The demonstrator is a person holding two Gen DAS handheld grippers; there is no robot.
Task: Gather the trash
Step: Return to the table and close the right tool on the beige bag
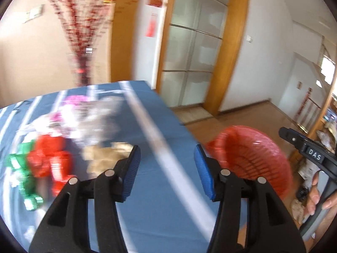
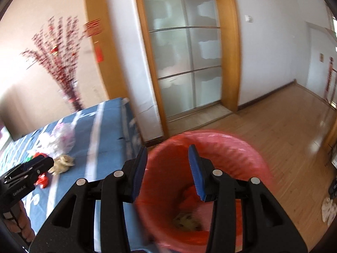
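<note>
Here the right gripper (image 2: 167,171) hangs over the red-lined bin (image 2: 252,158), jaws apart and empty, some trash already inside; left gripper (image 1: 167,171), released too, faces the blue tablecloth (image 1: 160,200), where crumpled wrappers (image 1: 48,160) wait, likely next

Black claw (image 1: 167,168) frames, blue ribbed pads (image 1: 202,168), silver rivets, "DAS" marking.

Left wrist view: trash pile (image 1: 63,139) on the worktop (image 1: 160,189) smeared by motion; red, green, pink and tan pieces, kinds unreadable. Red bin (image 1: 252,154) partly behind the right finger, its contents out of sight. Right wrist view: bin (image 2: 210,168) rim blurred, bottom cut by the frame; a pale scrap (image 2: 187,223) inside, unidentifiable. Far branches (image 2: 56,59) blurred.
</note>
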